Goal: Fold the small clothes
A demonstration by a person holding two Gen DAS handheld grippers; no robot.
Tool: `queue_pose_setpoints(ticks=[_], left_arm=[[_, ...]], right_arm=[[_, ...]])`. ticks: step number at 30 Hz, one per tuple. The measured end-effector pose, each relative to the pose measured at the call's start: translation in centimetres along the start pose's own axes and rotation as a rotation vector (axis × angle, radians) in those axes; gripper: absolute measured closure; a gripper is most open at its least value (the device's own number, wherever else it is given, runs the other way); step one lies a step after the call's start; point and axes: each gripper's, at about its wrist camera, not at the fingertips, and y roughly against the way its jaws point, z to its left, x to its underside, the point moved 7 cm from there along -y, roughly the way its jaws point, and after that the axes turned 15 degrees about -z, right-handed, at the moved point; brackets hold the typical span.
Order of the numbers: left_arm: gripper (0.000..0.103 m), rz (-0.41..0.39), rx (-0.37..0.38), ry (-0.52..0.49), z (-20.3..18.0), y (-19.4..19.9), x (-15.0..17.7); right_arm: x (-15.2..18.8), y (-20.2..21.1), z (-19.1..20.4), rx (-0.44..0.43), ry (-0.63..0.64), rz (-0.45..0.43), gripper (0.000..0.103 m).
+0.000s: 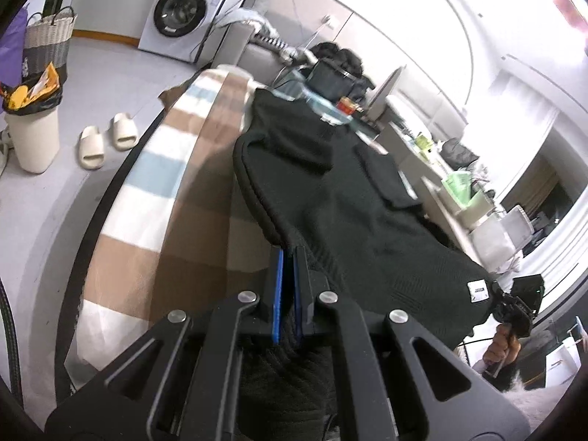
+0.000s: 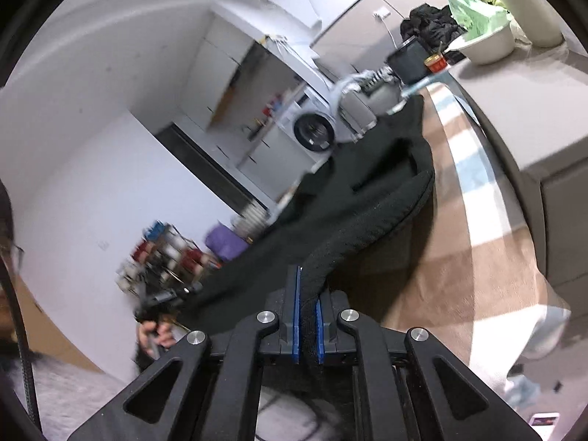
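A black knitted garment (image 1: 352, 198) with a small white label hangs stretched above the striped blanket (image 1: 154, 169). My left gripper (image 1: 288, 253) is shut on its ribbed hem at one corner, the cloth pinched between the blue pads. In the right wrist view the same black garment (image 2: 367, 198) runs away from my right gripper (image 2: 307, 275), which is shut on its thick ribbed edge. The right gripper (image 1: 514, 308) and the hand holding it show at the far end of the cloth in the left wrist view. The left gripper (image 2: 165, 297) shows blurred at the left in the right wrist view.
The brown, white and blue blanket (image 2: 477, 228) covers the table. A washing machine (image 1: 183, 14) stands by the wall, with a wicker basket (image 1: 49, 36), a white bin (image 1: 33, 136) and slippers (image 1: 104, 137) on the floor. Bowls and clutter (image 1: 463, 191) line a counter at the right.
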Motion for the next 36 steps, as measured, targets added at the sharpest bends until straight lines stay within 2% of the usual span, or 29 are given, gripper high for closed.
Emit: queue_pose_setpoints(ticks=[4,6,9,11,15,20,21,22,23,24,25,27,29,35,36], left_arm=[[0.101,-0.038,0.068,0.009,-1.4,1.6,-1.6],[0.101,-0.053,0.090,-0.002,-2.0,2.3,-2.2],[0.101,-0.050,0.083,-0.017,-2.1,2.3,-2.2],[0.101,-0.024,0.068,0.002,-1.4,1.6,-1.6],[0.101,0.041,0.056,0.066,0.3,0.0,0.3],[0.100,0.088,0.019,0.043,1.1,-1.4,2.0],[0.098,0.104,0.015,0.032,1.1,-1.6,2.4],[0.094,0.130,0.008,0.018,1.1,-2.0,3.0],[0.081,0.162,-0.001,0.004,1.1,-2.5,3.6],[0.067,0.181,-0.013,-0.002,1.2,-2.7,4.0],[0.062,0.193,-0.019,-0.002,1.3,-3.1,4.3],[0.055,0.200,-0.015,0.004,1.5,-3.4,4.6],[0.051,0.216,-0.010,0.013,1.7,-3.4,4.8],[0.051,0.283,0.013,0.021,1.3,-4.3,6.3],[0.058,0.279,0.014,0.023,1.3,-4.5,6.4]], right_arm=[[-1.2,1.4,1.1,-0.105,-0.057,-0.036,0.097],[-1.8,2.1,1.4,-0.123,-0.060,-0.051,0.097],[-2.2,2.6,1.3,-0.073,-0.016,-0.046,0.097],[-1.6,2.1,0.5,-0.027,-0.001,-0.009,0.097],[-0.2,1.3,-0.8,-0.005,-0.045,0.057,0.097],[2.0,0.3,-1.7,0.043,-0.044,0.161,0.095],[2.5,0.1,-2.0,0.058,-0.049,0.187,0.093],[3.0,0.0,-2.3,0.068,-0.053,0.218,0.087],[3.3,0.0,-2.4,0.077,-0.051,0.235,0.078],[3.6,-0.1,-2.5,0.088,-0.045,0.249,0.073],[3.6,0.0,-2.5,0.088,-0.043,0.254,0.066],[3.6,0.1,-2.7,0.088,-0.047,0.254,0.064],[3.4,0.0,-3.3,0.106,-0.060,0.248,0.064],[3.0,-0.5,-4.3,0.143,-0.077,0.247,0.064],[3.1,-0.6,-4.3,0.145,-0.074,0.252,0.064]])
